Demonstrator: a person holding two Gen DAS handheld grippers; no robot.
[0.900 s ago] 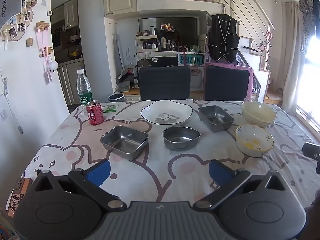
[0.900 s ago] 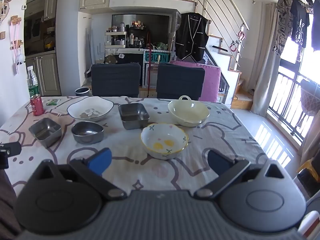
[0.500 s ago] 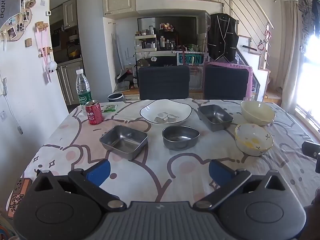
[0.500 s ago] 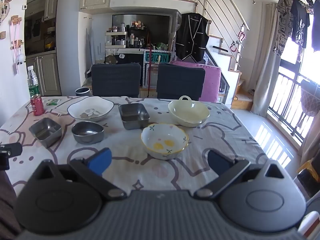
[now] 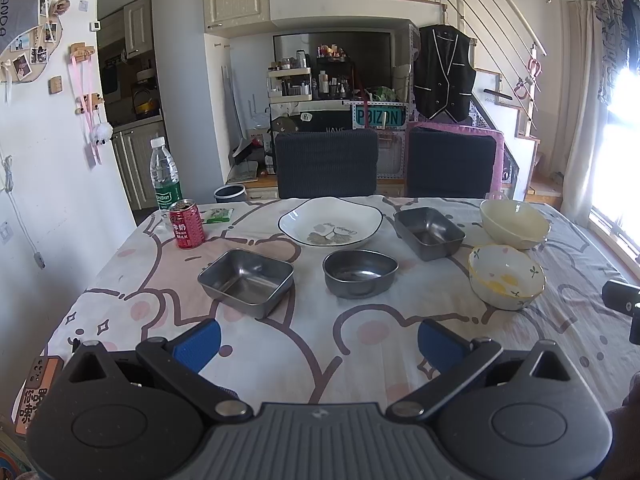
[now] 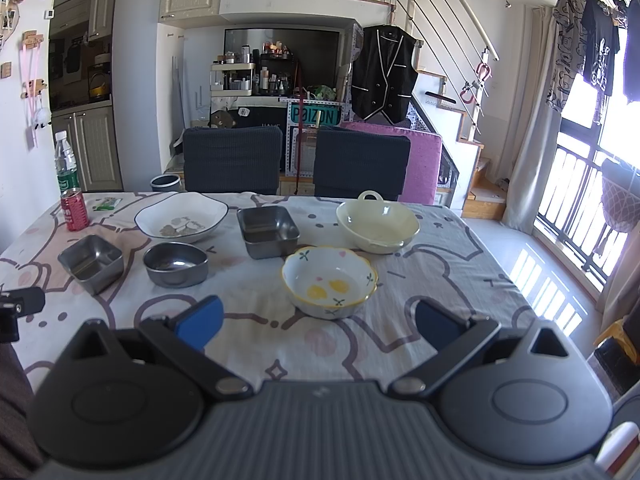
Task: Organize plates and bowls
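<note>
**A:** What are both hands doing over the cartoon-print tablecloth?

**B:** Hovering at the near edge. The left gripper is standing with its blue pads spread wide and nothing between them; the right gripper is standing just as wide and just as bare.

**A:** And where are the dishes lying?

**B:** All apart, none stacked. From the left wrist, the square steel tray is sitting at about eleven o'clock, the rounded steel bowl at twelve, the second square steel tray at one, and the white leaf-print plate with the dark rim beyond at twelve. From the right wrist, the scalloped white bowl with yellow spots is lying at twelve, just ahead of the jaws, with the cream handled bowl behind it.

**A:** So how should the first pickup be going?

**B:** I'd judge like with like — steel into steel, ceramic into ceramic. The right hand is facing the scalloped bowl, so one pad should be going inside the rim and one outside, pinching the wall. The glaze probably slips, so lifting level and slowly seems wise.

**A:** Anything to steer clear of?

**B:** The red milk can and the clear water bottle at ten o'clock — both look easy to tip.
</note>
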